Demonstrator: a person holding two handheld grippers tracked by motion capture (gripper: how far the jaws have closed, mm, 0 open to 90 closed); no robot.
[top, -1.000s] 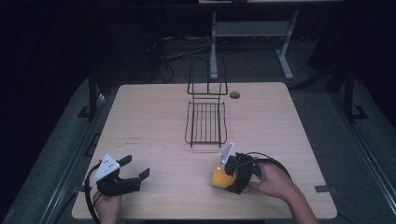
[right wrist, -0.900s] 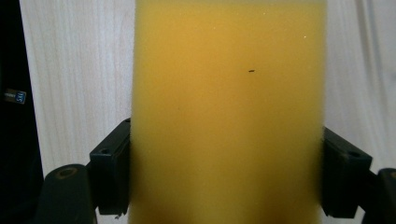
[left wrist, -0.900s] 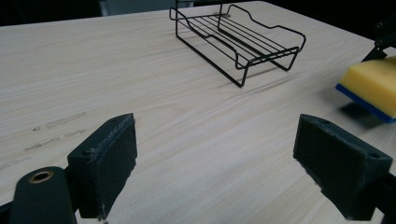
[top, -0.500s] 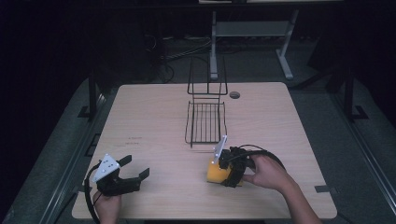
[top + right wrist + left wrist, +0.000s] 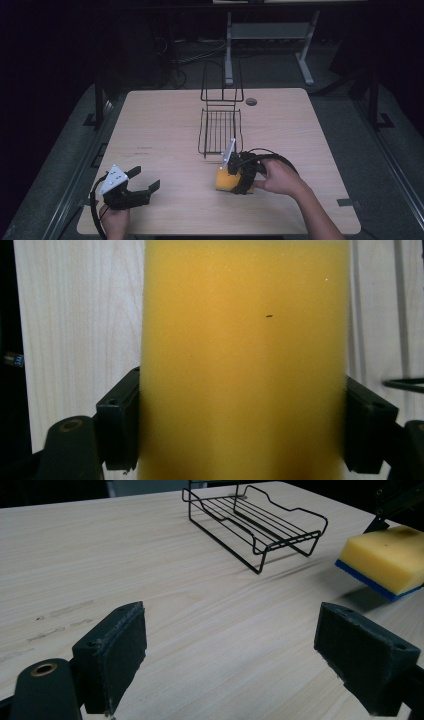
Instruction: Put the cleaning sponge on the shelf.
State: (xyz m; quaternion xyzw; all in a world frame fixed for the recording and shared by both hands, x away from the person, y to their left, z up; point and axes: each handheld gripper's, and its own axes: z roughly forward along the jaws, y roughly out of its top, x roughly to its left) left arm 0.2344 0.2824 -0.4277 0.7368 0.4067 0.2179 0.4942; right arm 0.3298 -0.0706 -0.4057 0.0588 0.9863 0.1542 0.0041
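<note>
My right hand-held gripper [image 5: 231, 176] was clamped on the yellow sponge [image 5: 225, 179], one jaw pressed against each side of it. In the right gripper view the sponge [image 5: 245, 360] stood between the two black jaws and ran up past the top of the frame, with pale wood on either side. From the left gripper view the sponge [image 5: 387, 557] showed a thin blue layer on its underside and cast a shadow on the wood below, so it seemed to be held just off the surface, tilted a little. In the high view it sat near the front of the worktop [image 5: 165, 125], right of centre, just in front of the black wire rack [image 5: 220, 131]. My right hand [image 5: 280, 177] was wrapped around the body of that gripper, with its cable looping behind.

The wire rack [image 5: 255, 522] stood at the middle of the worktop, its upright back toward the far edge and its flat tray toward me. It held nothing.

My left hand-held gripper [image 5: 145, 182] was at the front left corner, well apart from the sponge and the rack. Its jaws were spread wide with only bare wood between them, gripping nothing, and my left hand [image 5: 115, 220] held it from below.
</note>
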